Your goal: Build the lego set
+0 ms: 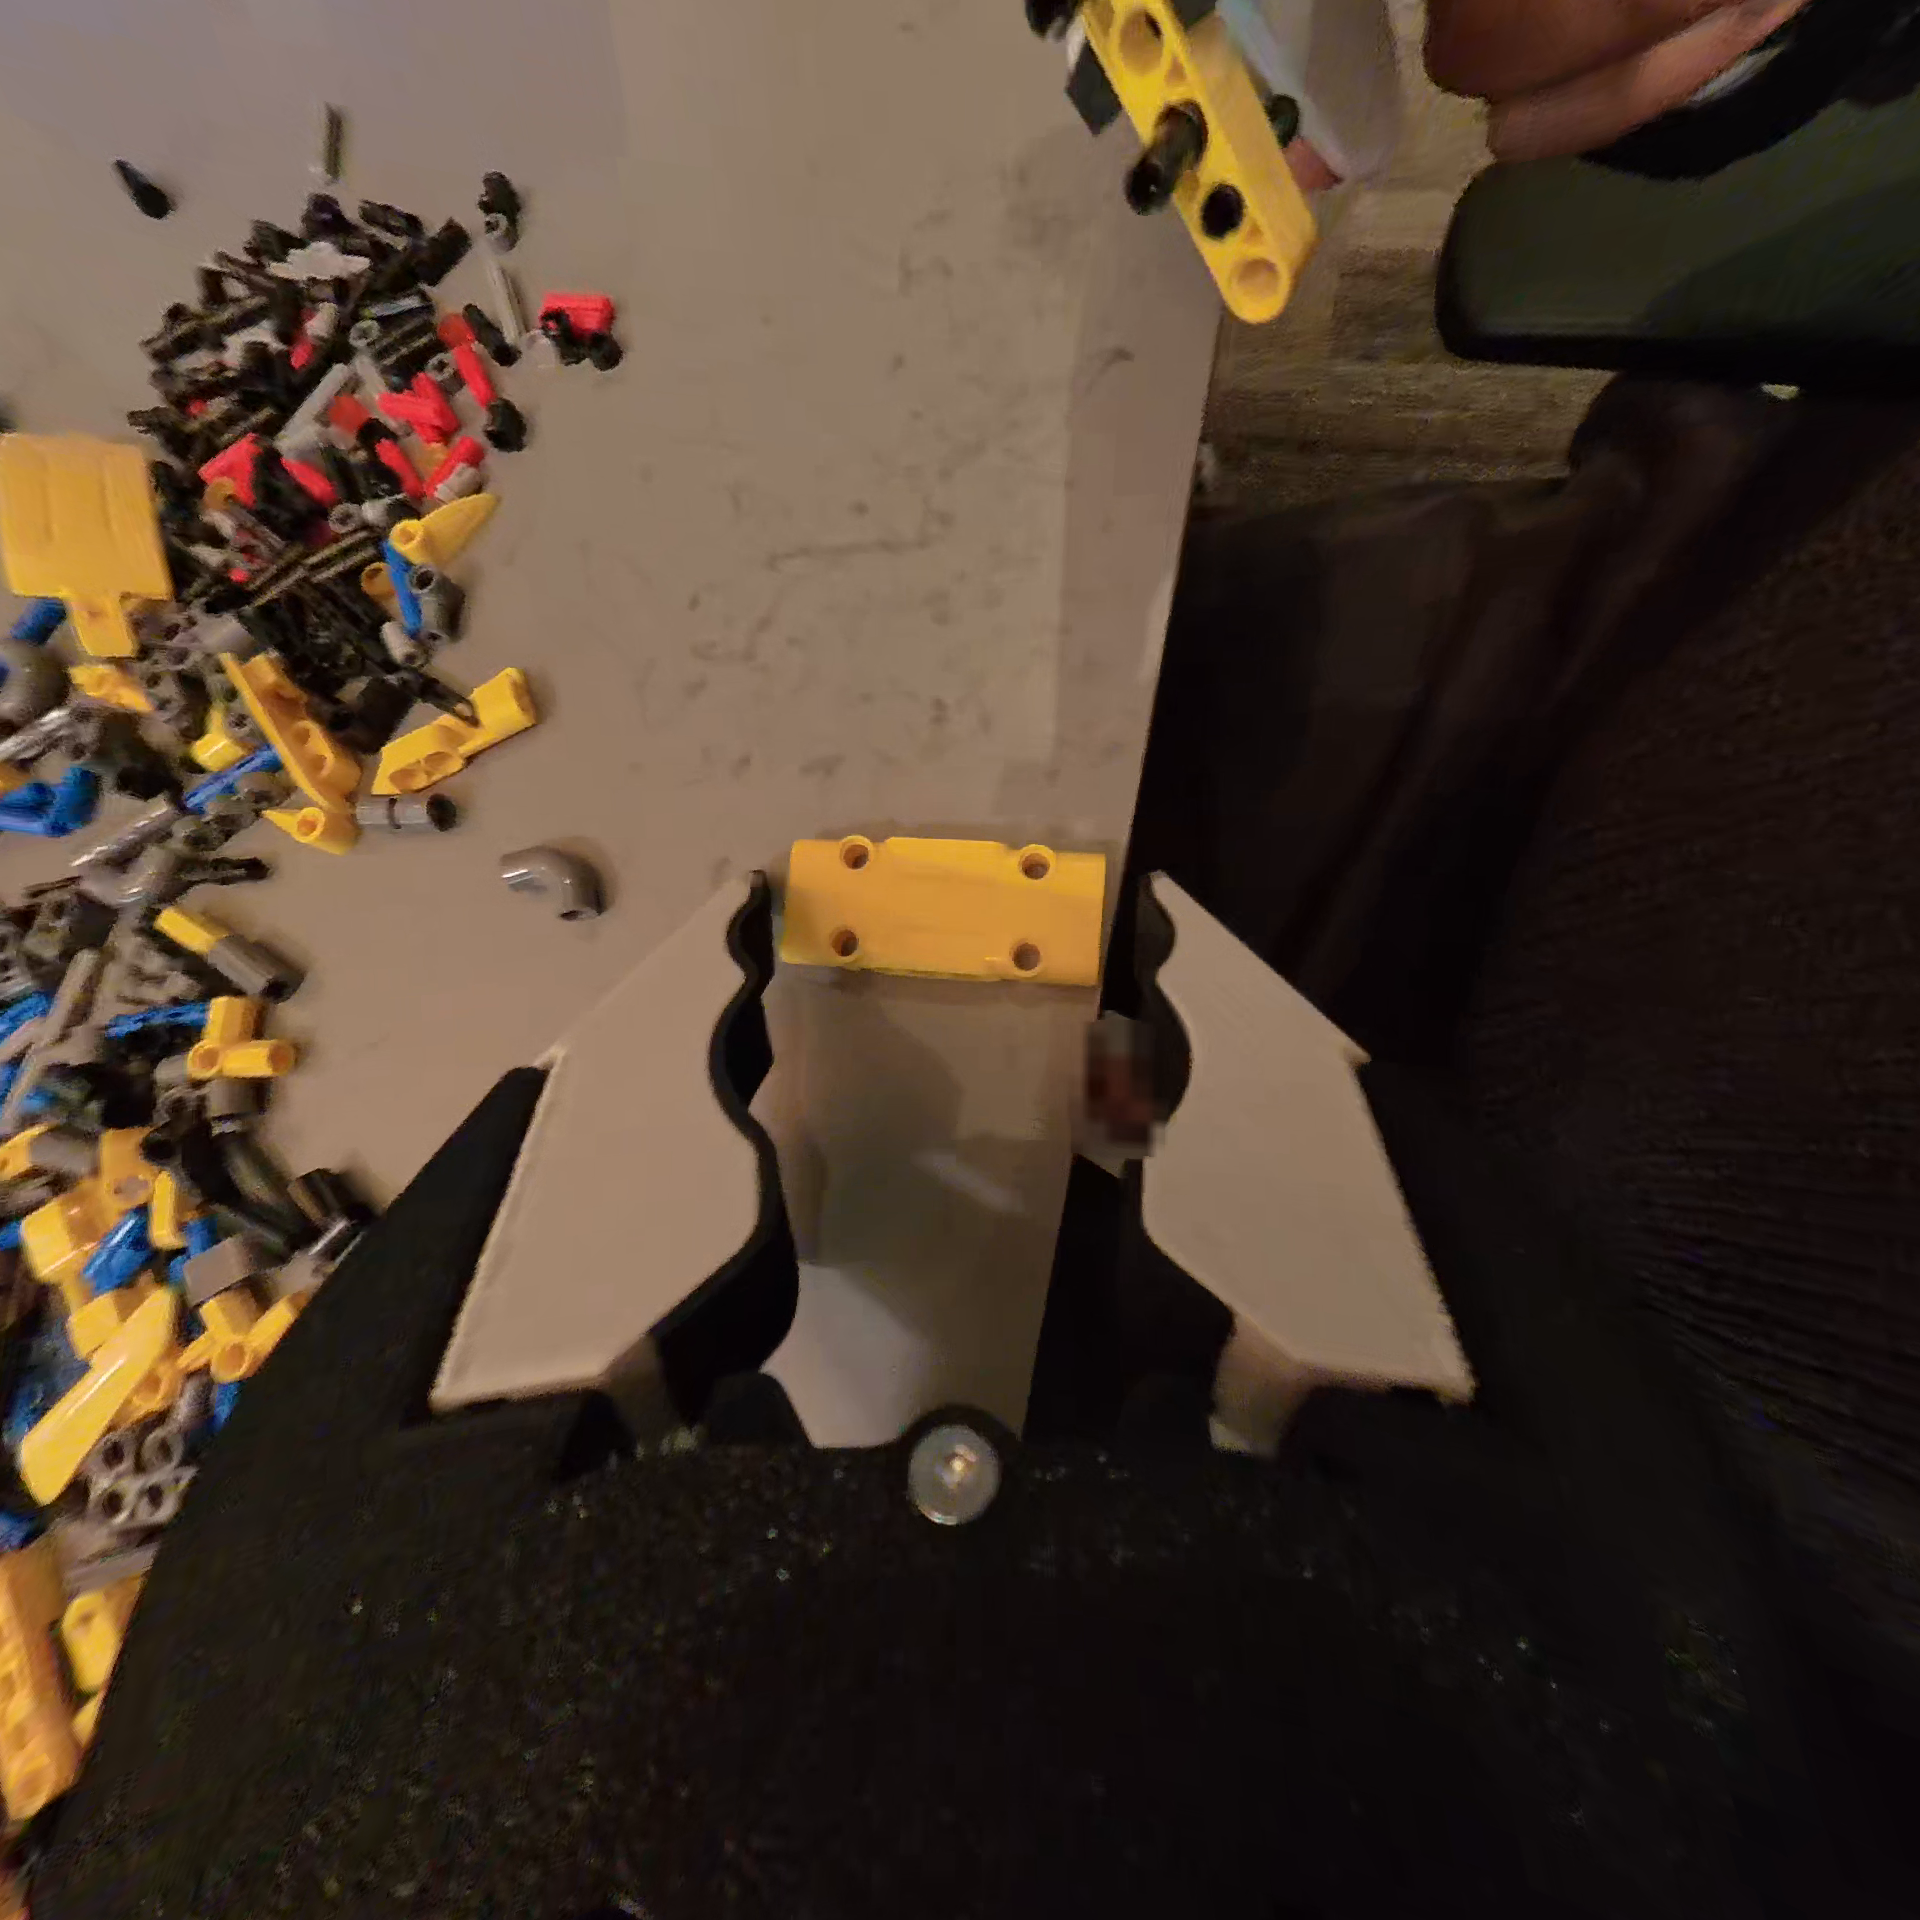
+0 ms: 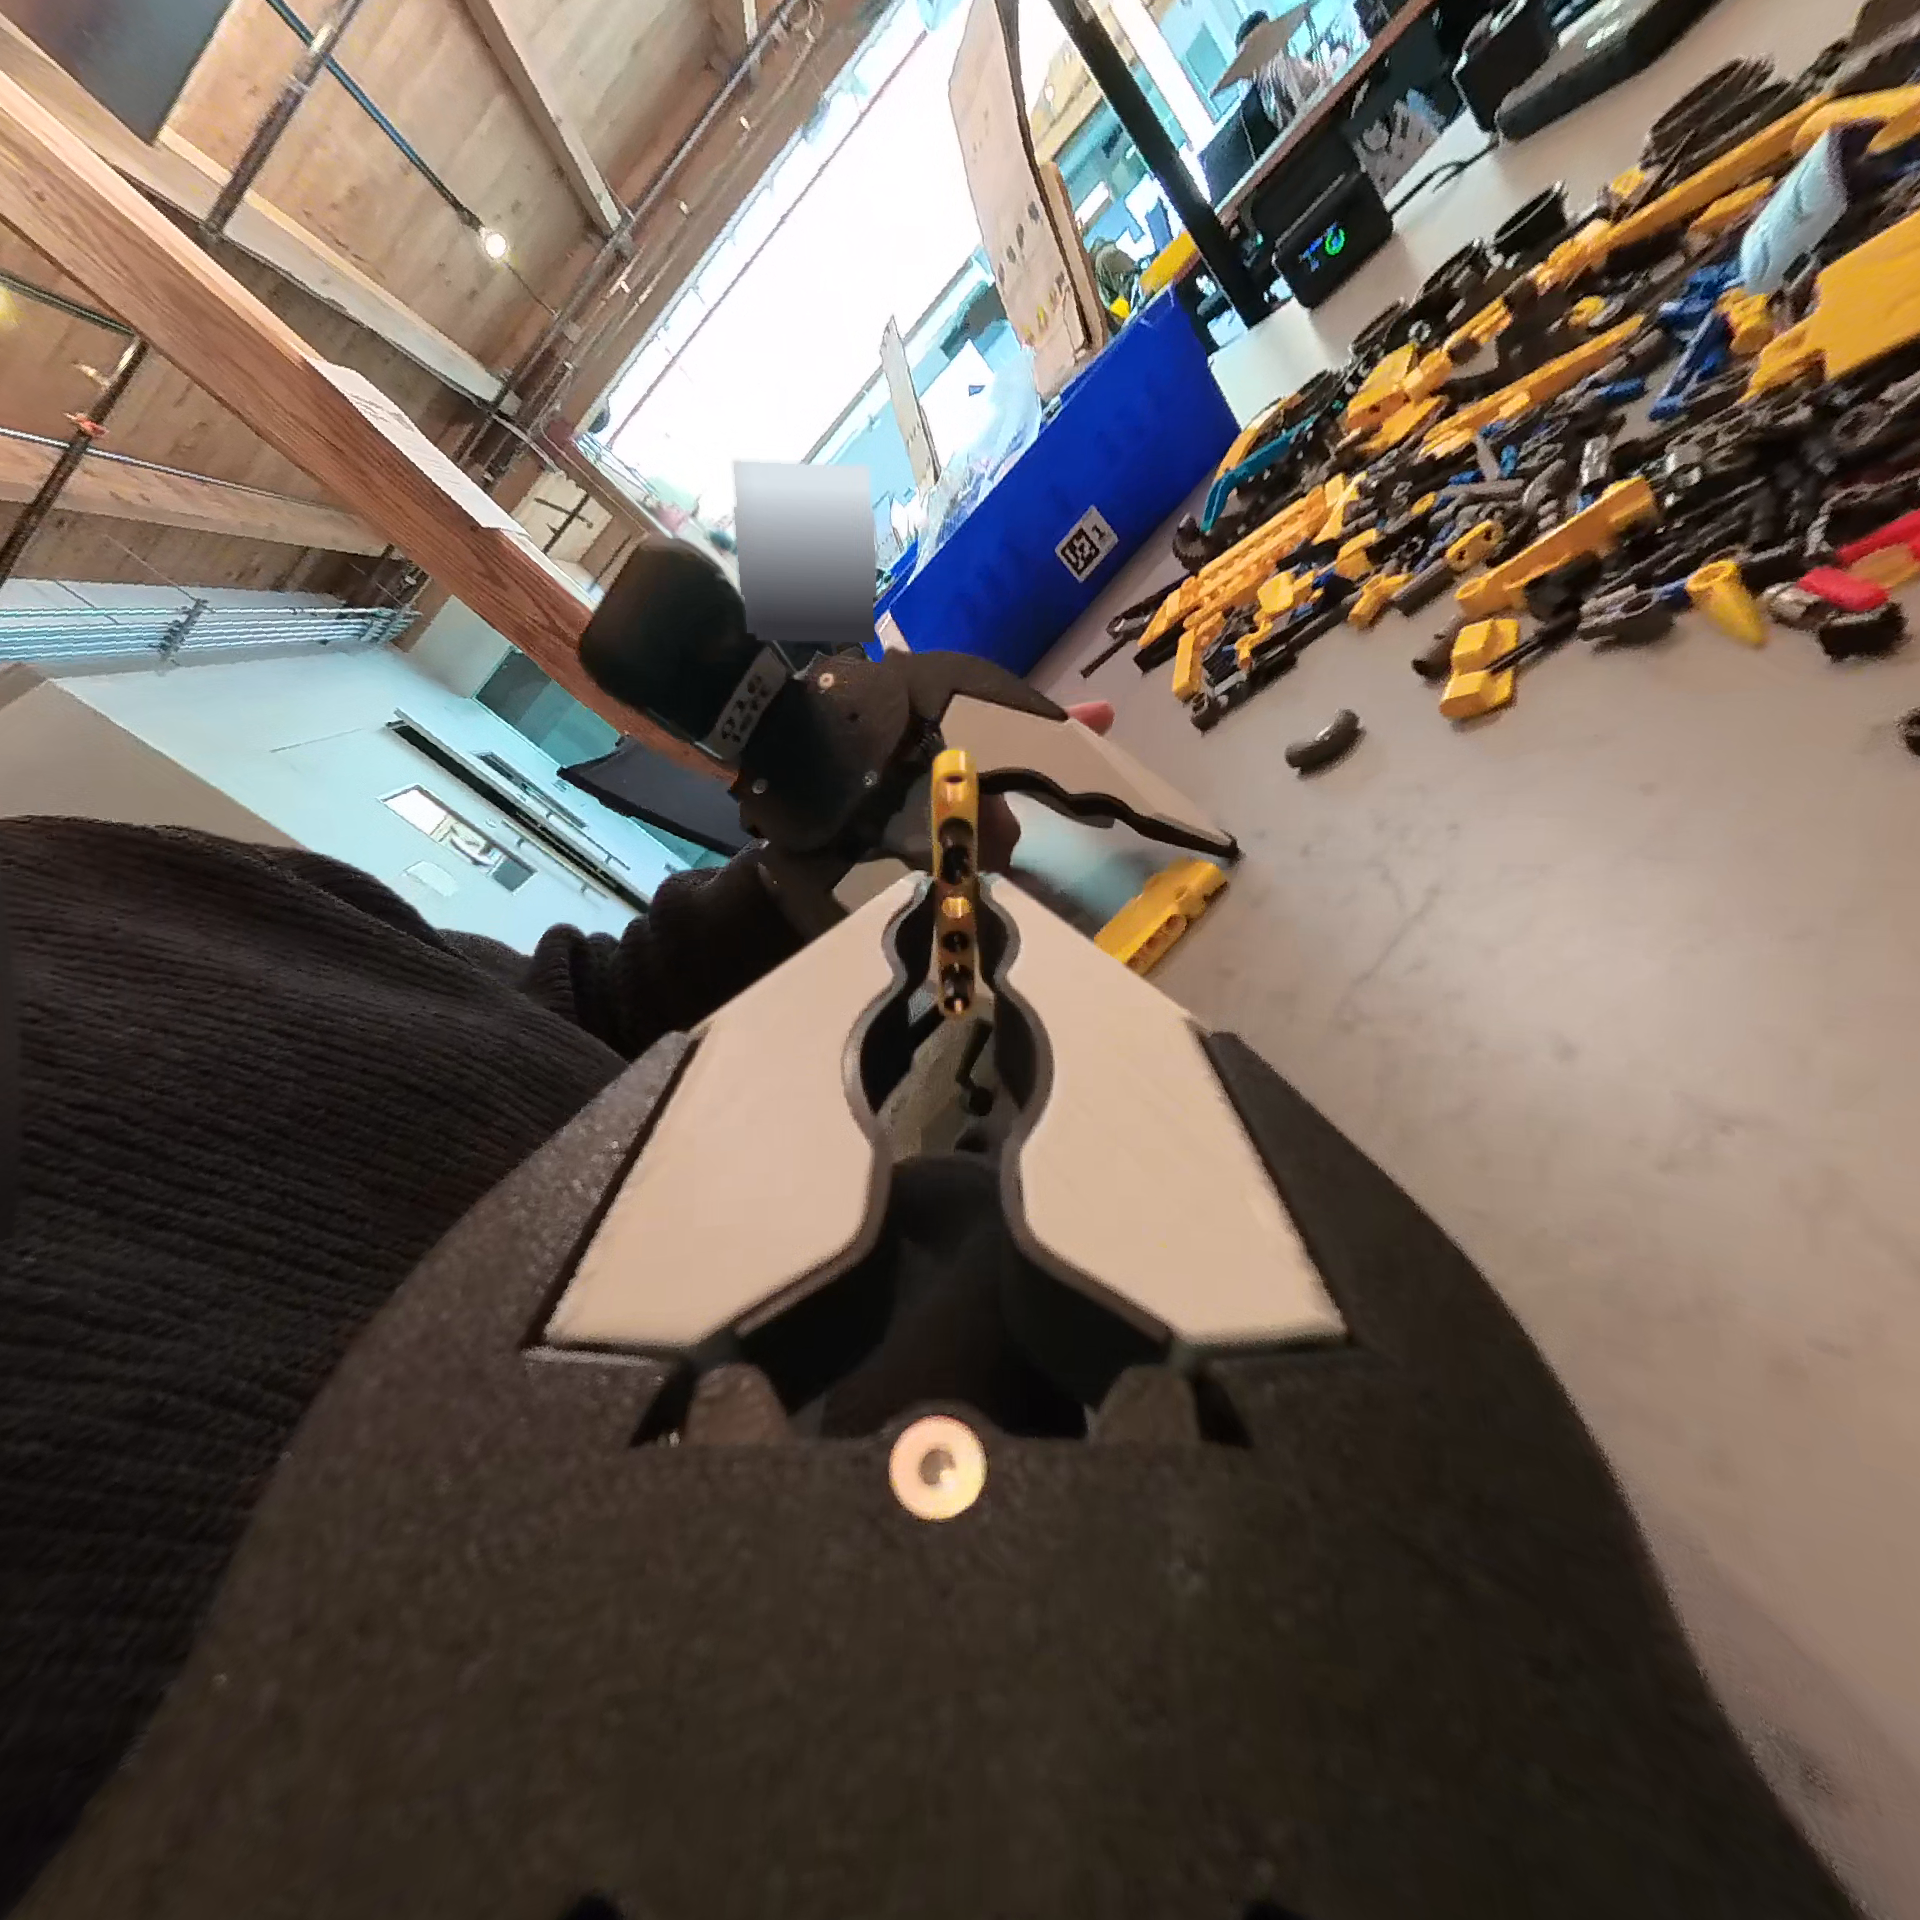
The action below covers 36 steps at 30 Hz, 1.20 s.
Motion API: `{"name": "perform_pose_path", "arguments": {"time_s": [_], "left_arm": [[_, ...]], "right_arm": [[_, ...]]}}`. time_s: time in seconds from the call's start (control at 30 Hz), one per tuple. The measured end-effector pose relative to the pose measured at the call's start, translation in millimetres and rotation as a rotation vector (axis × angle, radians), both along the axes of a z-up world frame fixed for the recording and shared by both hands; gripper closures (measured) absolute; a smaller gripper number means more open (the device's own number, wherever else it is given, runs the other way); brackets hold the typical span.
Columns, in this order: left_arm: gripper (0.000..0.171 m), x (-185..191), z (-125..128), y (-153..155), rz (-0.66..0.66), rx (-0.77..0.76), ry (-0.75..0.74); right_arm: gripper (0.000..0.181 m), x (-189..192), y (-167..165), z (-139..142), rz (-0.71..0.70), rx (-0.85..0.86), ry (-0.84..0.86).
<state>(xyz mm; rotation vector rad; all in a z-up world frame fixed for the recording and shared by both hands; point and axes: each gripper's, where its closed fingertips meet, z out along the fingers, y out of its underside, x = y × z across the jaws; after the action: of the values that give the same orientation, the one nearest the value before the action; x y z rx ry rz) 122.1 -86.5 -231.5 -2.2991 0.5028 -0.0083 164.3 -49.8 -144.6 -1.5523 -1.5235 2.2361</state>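
Observation:
My left gripper is open, low over the grey table, with its jaws on either side of a flat yellow panel piece with four holes, close to the table's edge. I cannot tell if the fingers touch it. My right gripper is shut on a yellow beam with holes, seen edge-on, held in the air. The same beam shows at the top of the left wrist view with a black pin through it. The left gripper and the panel show farther off in the right wrist view.
A big pile of loose yellow, black, blue, red and grey building pieces covers the table's left side; it also shows in the right wrist view. A grey elbow piece lies alone. The table edge borders a person's dark sweater and a black armrest. Tip to tip, the grippers are about 11 cm apart.

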Motion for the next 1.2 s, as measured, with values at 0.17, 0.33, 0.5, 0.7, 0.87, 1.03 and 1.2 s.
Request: {"name": "perform_pose_path", "arguments": {"time_s": [0.17, 0.33, 0.5, 0.7, 0.87, 1.03, 1.2], "left_arm": [[0.112, 8.8, 3.7, -2.5, 0.022, 0.044, -0.005], [0.112, 15.5, 52.8, 0.1, 0.070, 0.356, -0.009], [0.113, 8.7, 51.7, -2.5, 0.110, 0.443, 0.208], [0.113, 15.3, 58.1, -1.7, 0.085, 0.535, 0.291], [0.112, 16.1, 46.6, -1.8, 0.050, 0.478, 0.323], [0.112, 16.3, 40.6, -4.0, 0.052, 0.447, 0.315], [0.112, 14.7, 33.7, -2.6, 0.056, 0.426, 0.321]], "right_arm": [[0.175, -2.9, -7.8, 1.0, 0.016, 0.023, 0.002], [0.175, -4.7, -7.7, -0.7, -0.003, -0.006, -0.029], [0.174, -6.8, -11.4, -7.6, 0.047, -0.050, -0.150], [0.174, -11.0, -28.6, -23.5, 0.174, -0.016, -0.322], [0.174, -16.5, -30.3, -29.8, 0.270, 0.054, -0.416], [0.174, -18.1, -39.7, -39.9, 0.364, 0.058, -0.509], [0.175, -21.9, -41.5, -42.2, 0.403, 0.039, -0.558]]}}
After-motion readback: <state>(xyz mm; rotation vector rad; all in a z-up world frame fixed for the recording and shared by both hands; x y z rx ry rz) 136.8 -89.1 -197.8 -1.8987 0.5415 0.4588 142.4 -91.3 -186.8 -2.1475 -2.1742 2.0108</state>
